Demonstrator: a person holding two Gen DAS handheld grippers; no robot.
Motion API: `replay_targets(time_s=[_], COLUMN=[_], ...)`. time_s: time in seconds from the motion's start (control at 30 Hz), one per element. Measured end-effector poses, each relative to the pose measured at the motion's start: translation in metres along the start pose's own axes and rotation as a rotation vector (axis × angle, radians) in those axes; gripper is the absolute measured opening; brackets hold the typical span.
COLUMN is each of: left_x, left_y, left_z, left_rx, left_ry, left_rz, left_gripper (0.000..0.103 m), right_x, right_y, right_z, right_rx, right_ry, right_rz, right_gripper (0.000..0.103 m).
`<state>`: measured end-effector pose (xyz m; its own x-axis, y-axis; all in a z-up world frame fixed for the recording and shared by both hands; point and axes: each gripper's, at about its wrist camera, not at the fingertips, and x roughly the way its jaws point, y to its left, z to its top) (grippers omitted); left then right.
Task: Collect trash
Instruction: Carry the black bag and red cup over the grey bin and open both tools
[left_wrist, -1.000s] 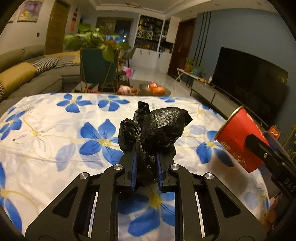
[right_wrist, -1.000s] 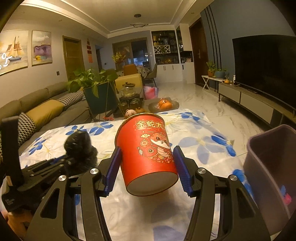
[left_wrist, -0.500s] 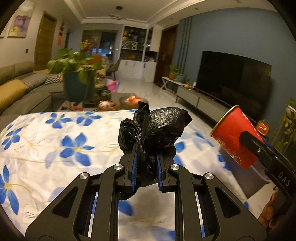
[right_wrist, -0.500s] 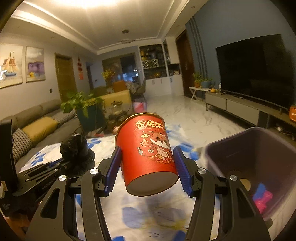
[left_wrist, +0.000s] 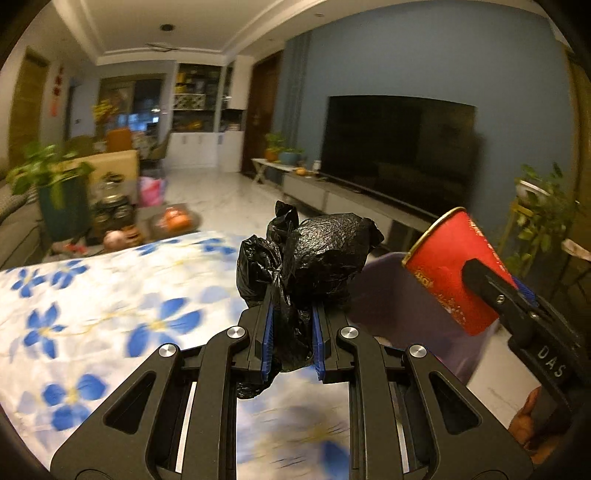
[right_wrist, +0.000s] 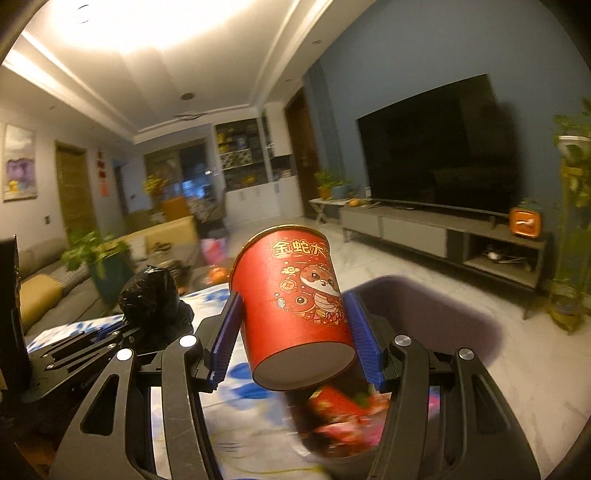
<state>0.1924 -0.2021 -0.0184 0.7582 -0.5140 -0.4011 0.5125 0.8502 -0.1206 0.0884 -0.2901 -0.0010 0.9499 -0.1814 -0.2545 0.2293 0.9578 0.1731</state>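
My left gripper (left_wrist: 291, 314) is shut on a crumpled black plastic bag (left_wrist: 314, 262), held above the flowered tablecloth (left_wrist: 110, 295). The same bag (right_wrist: 151, 295) shows at the left of the right wrist view. My right gripper (right_wrist: 293, 317) is shut on a red paper cup (right_wrist: 291, 306) with a gold rim and a cartoon print, tilted with its base toward the camera. In the left wrist view the cup (left_wrist: 454, 273) hangs at the right. A dark purple bin (right_wrist: 424, 325) sits just beyond and below the cup, with red and pink wrappers (right_wrist: 343, 417) inside.
The table's right edge borders the purple bin (left_wrist: 399, 299). Beyond lie a marble floor, a TV (right_wrist: 436, 162) on a low grey console, potted plants at the far right, a sofa (right_wrist: 40, 291) and a planter at the left. A person's hand (left_wrist: 528, 424) holds the right gripper.
Both grippers have swung to the right with their loads still gripped. The tablecloth has slid left, and the purple bin has come in under the red cup.
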Motion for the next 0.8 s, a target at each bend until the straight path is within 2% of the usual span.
replay_targets(time_s=[0.13, 0.27, 0.37, 0.63, 0.7, 0.8], left_x=[0.020, 0.045, 0.059, 0.087, 0.090, 0.095], left_y=[-0.033, -0.056, -0.066, -0.064, -0.065, -0.066], left_z=[0.003, 0.003, -0.003, -0.012, -0.014, -0.017], left_rx=[0.036, 0.059, 0.071, 0.038, 0.039, 0.046], left_ry=[0.005, 0.031, 0.051, 0.090, 0.091, 0.096], left_rz=[-0.065, -0.134, -0.150, -0.207, -0.212, -0.224], left_gripper=[0.017, 0.017, 0.017, 0.018, 0.020, 0.028], right_x=[-0.001, 0.002, 0.004, 0.009, 0.013, 0.017], right_y=[-0.024, -0.042, -0.050, -0.061, -0.064, -0.068], right_z=[0.000, -0.003, -0.007, -0.015, -0.015, -0.015], right_rx=[0.016, 0.032, 0.041, 0.063, 0.067, 0.075], right_ry=[-0.022, -0.021, -0.018, -0.003, 0.003, 0.009], right_rz=[-0.078, -0.119, -0.134, -0.138, -0.135, -0.133], right_gripper=[0.056, 0.057, 0.057, 0.057, 0.057, 0.057])
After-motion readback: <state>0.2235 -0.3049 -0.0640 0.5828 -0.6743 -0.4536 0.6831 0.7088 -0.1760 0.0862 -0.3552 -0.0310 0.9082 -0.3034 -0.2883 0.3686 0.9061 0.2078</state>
